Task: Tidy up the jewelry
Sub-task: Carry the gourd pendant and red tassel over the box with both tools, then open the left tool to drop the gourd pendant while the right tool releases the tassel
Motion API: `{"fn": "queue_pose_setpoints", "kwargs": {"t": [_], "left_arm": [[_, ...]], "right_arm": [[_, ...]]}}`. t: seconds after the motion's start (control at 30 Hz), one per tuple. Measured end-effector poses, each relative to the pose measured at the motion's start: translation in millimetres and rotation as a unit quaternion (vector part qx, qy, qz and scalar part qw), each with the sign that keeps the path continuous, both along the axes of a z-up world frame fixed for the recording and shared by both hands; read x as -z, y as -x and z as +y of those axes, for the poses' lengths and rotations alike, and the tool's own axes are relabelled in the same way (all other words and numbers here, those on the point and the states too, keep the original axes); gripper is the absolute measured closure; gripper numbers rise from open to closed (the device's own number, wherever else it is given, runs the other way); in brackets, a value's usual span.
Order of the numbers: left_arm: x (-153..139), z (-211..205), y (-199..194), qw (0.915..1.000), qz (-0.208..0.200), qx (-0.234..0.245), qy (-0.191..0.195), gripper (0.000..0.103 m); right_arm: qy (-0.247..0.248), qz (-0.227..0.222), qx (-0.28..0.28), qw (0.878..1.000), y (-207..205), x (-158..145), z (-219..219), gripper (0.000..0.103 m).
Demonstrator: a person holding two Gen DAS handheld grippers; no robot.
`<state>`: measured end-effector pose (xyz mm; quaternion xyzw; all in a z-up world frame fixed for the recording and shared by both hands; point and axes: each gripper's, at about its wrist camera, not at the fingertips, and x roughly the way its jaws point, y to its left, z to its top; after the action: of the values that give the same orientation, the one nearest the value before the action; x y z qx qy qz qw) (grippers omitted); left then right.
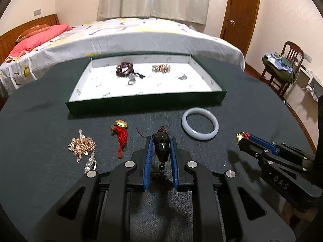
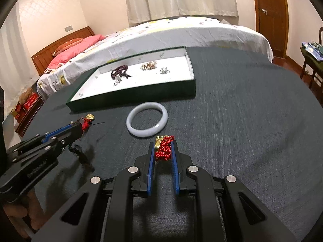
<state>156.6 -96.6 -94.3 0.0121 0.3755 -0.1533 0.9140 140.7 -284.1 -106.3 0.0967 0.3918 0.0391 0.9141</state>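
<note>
A bedroom, with a bed [image 1: 129, 34] behind a dark green tabletop [image 1: 40, 121]. Toward the far edge sits a shallow tray [image 1: 145, 99] holding dark red beads [image 1: 124, 69], a pale bead cluster [image 1: 160, 68] and a small silver piece [image 1: 182, 77]. In front of the tray lie a white bangle [image 1: 200, 123], a red-tasselled gold charm [image 1: 121, 133] and a tangle of rose-gold chain [image 1: 81, 146] (nearer the left edge). The left gripper [image 1: 160, 146] has its jaws closed on a dark pendant [image 1: 160, 147], its tassel hanging below. The right gripper [image 2: 163, 148] grips a red-corded gold charm [image 2: 164, 148] just short of the bangle.
</note>
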Motion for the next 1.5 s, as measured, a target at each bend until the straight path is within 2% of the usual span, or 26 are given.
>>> {"fn": "queue_pose_setpoints", "kwargs": {"t": [0.4, 0.63, 0.83, 1.1, 1.5], "left_arm": [[-30.9, 17.5, -20.9, 0.9992, -0.038, -0.007, 0.011, 0.086], [-44.0, 26.6, -50.1, 0.9981, -0.060, -0.015, 0.006, 0.086], [-51.8, 31.9, -89.9, 0.9965, -0.079, -0.026, -0.006, 0.086], [-37.3, 40.7, -154.8, 0.9977, -0.050, -0.046, -0.009, 0.086], [14.1, 44.6, -211.9, 0.9977, 0.019, -0.055, -0.034, 0.086]], "right_arm": [[0.015, -0.045, -0.022, 0.999, -27.0, -35.3, 21.5, 0.087], [0.024, -0.077, -0.029, 0.996, -68.0, -55.1, 32.1, 0.087], [0.027, -0.090, -0.029, 0.995, -110.2, -63.9, 37.7, 0.087], [0.034, -0.080, -0.033, 0.996, -159.5, -49.5, 47.9, 0.087], [0.040, -0.010, -0.047, 0.998, -212.1, -0.9, 64.4, 0.087]]}}
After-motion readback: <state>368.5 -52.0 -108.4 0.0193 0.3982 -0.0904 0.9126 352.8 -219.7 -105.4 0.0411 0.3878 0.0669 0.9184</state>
